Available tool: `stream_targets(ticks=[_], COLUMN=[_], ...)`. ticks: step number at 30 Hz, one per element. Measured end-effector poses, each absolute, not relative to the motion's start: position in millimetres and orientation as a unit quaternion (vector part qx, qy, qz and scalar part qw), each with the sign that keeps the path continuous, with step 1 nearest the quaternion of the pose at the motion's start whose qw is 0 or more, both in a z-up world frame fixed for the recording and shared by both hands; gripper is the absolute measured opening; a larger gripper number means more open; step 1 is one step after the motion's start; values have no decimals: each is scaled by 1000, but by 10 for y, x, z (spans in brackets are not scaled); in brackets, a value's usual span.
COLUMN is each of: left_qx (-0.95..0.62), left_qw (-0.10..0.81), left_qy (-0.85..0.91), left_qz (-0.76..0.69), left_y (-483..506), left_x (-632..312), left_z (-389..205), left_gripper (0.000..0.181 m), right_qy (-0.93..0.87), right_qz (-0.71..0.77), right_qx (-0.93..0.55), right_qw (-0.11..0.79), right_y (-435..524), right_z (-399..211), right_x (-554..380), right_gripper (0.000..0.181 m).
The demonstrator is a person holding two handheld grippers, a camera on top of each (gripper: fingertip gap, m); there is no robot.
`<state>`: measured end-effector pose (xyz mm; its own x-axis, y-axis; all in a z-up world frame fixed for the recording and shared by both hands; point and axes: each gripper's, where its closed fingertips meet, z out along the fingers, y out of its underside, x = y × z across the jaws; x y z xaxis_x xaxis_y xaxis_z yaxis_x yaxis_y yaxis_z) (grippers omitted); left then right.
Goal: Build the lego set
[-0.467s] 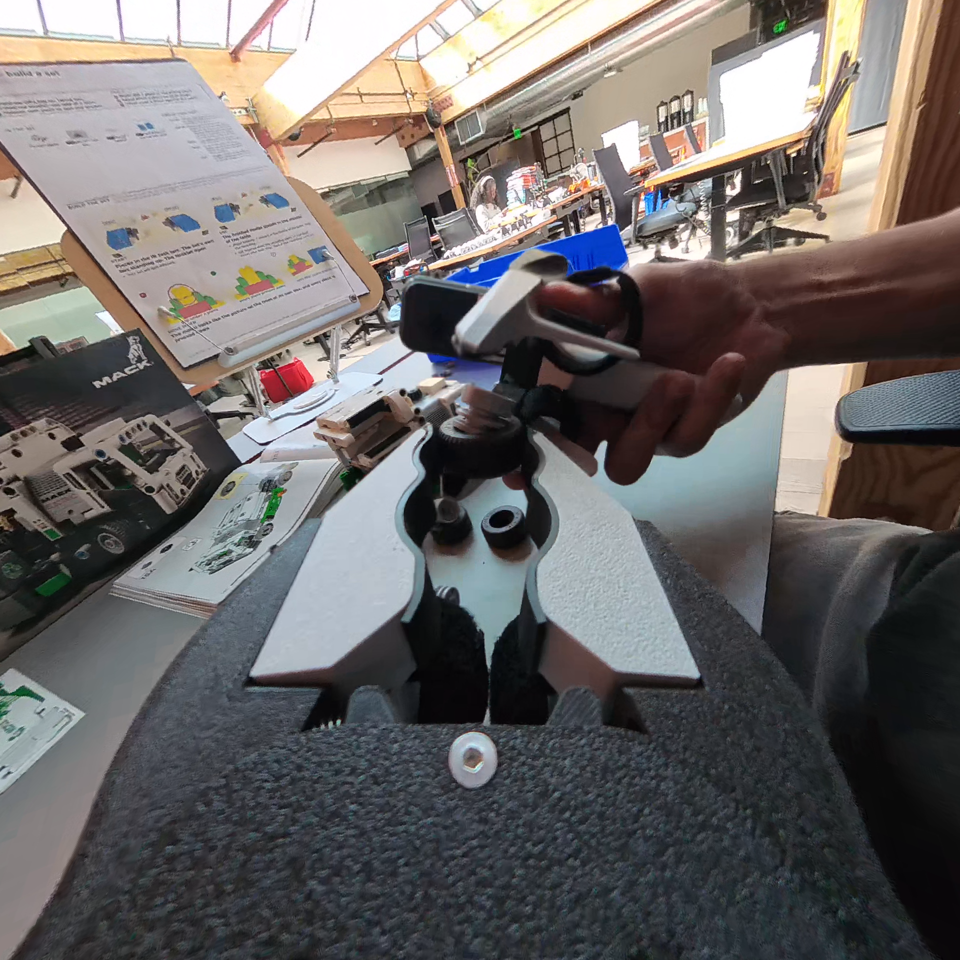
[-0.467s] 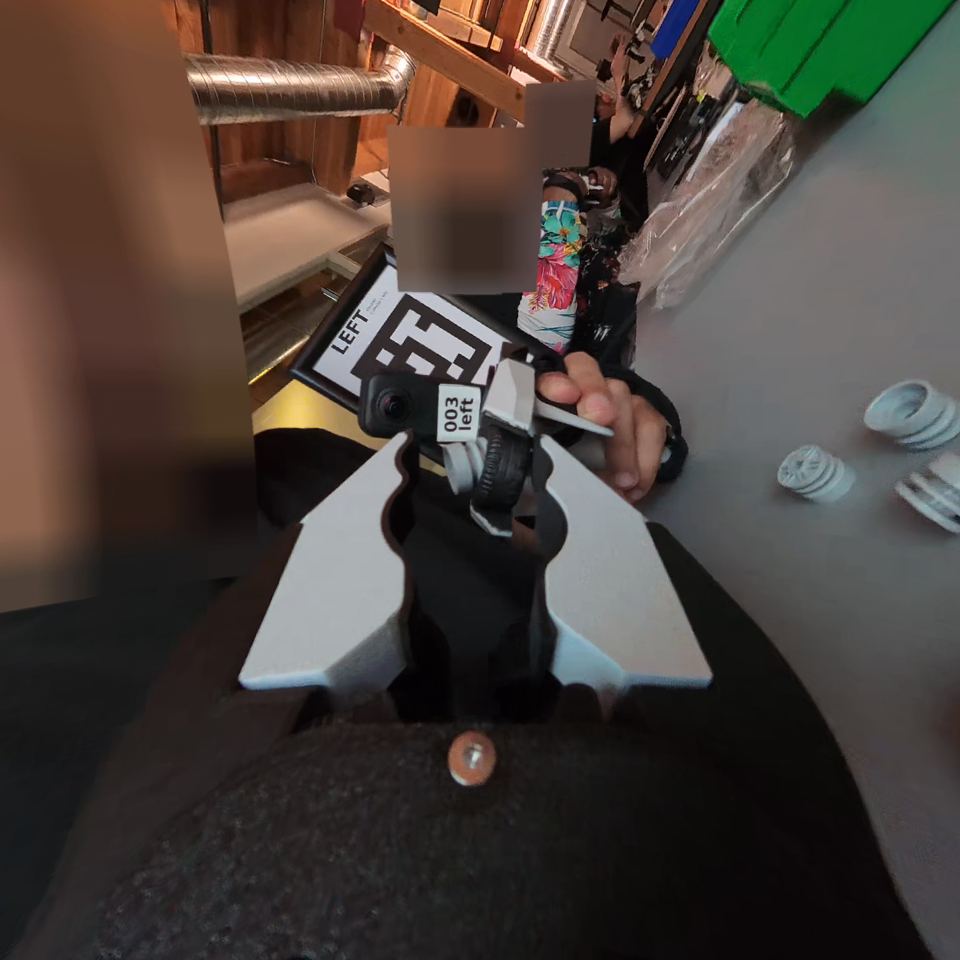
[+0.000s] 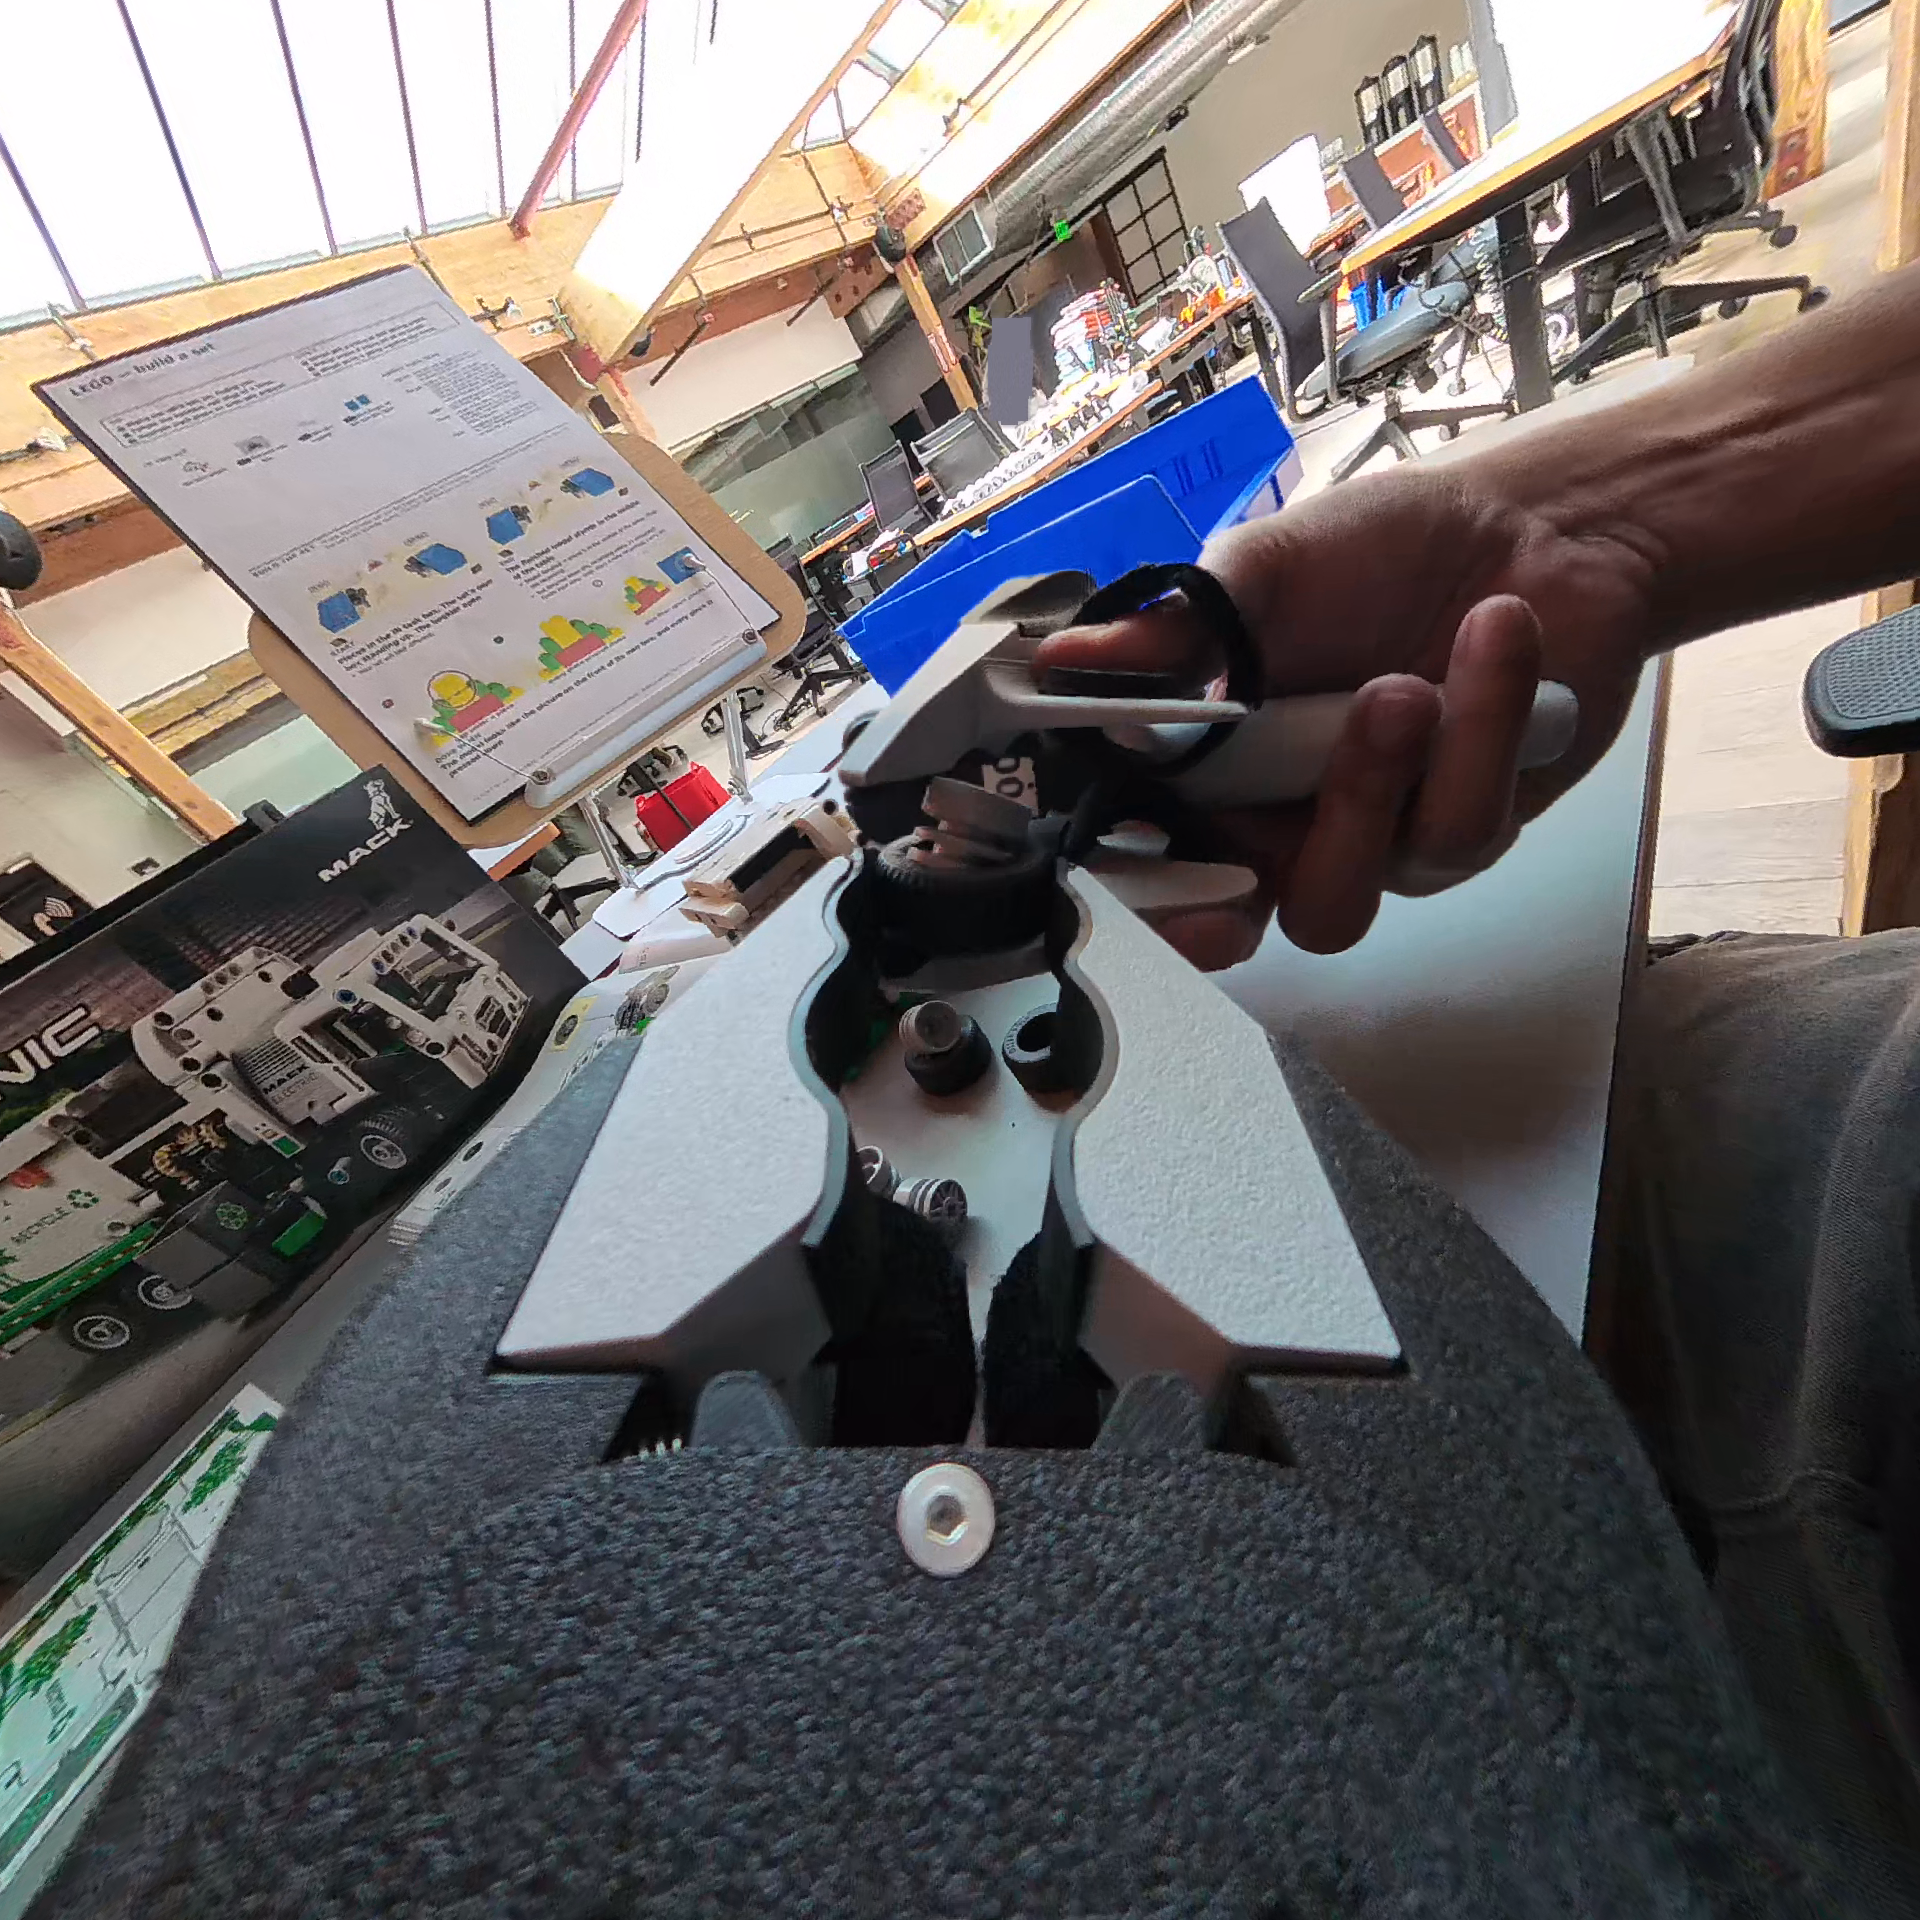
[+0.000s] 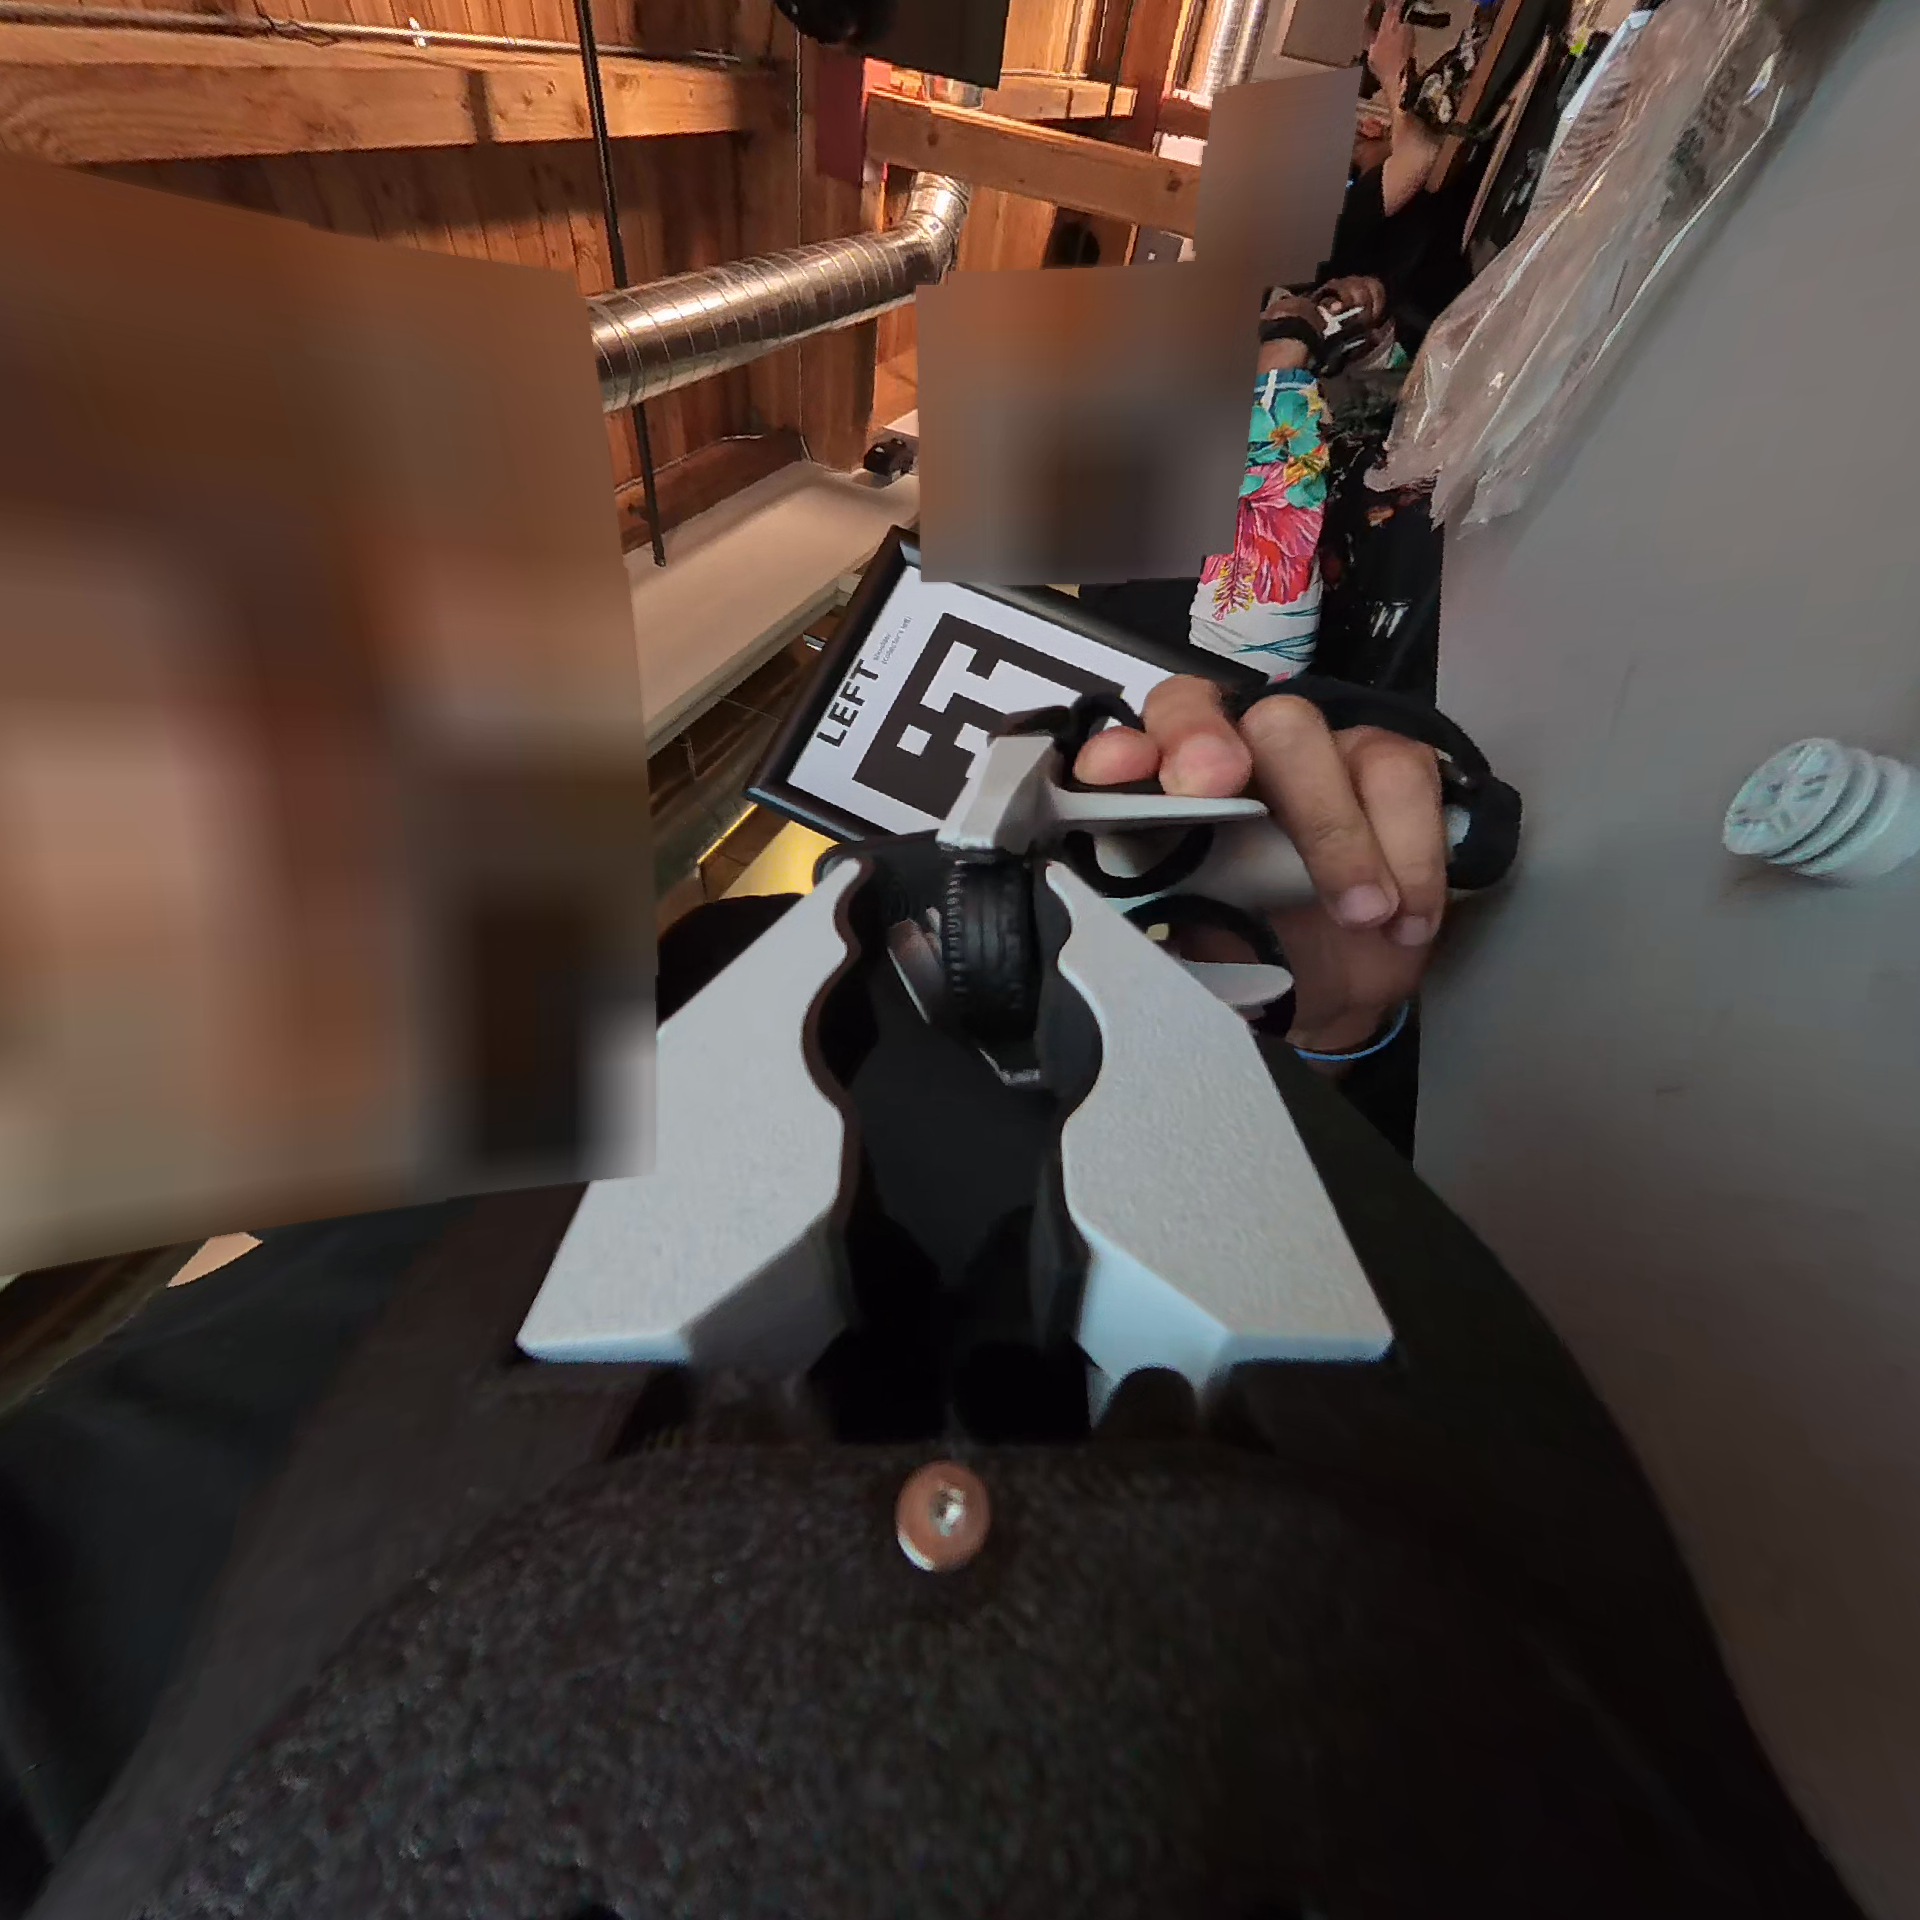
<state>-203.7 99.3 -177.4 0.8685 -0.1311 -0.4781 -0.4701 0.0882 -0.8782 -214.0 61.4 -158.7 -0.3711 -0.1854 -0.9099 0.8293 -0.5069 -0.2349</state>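
- Leaning at the far left of the left wrist view, the dark set box (image 3: 208, 1081) with a white truck printed on it rests on the grey table (image 3: 1455, 1060); a green and white sheet (image 3: 94, 1621) lies in front of it.
- Behind the box, a printed instruction page (image 3: 416, 540) sits on a tilted wooden stand.
- Near the stand's foot, a small white and black block assembly (image 3: 764, 868) lies on the table.
- In the middle, the left gripper (image 3: 951, 894) has its fingers clamped on a black tire (image 3: 951, 899), which is held in the air above the table.
- Under the tire, two small black round parts (image 3: 987, 1044) and a small grey pin (image 3: 925, 1195) lie on the table between the two white fingers.
- At the right, a hand (image 3: 1403, 707) holds the right gripper, whose tips meet the tire from above; a blue bin (image 3: 1091, 540) stands behind it.
- In the right wrist view, the right gripper (image 4: 951, 935) is closed around the same tire (image 4: 987, 956); the rim inside it is mostly hidden.
- Just beyond, another hand (image 4: 1299, 821) squeezes the handle of the left gripper, which carries a black and white marker card (image 4: 935, 707).
- At the far right, a grey wheel rim (image 4: 1818, 810) lies alone on the table (image 4: 1662, 1143), with a clear plastic bag (image 4: 1579, 270) farther away.
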Motion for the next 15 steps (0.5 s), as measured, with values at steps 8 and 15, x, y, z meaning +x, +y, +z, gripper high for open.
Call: stream_targets(ticks=[8, 15], left_qx=[-695, -709], left_qw=[689, 689], left_qy=[199, 139], left_qz=[49, -54], left_y=[1021, 988], left_x=[-2056, -2206], left_z=[-1842, -1815], left_gripper=[30, 29], right_qy=[383, 634], right_qz=[-745, -635], right_qx=[473, 438], right_qw=[274, -64], right_y=[684, 1001], right_z=[-1655, -1625], right_x=[-2241, -2276], right_gripper=[30, 39])
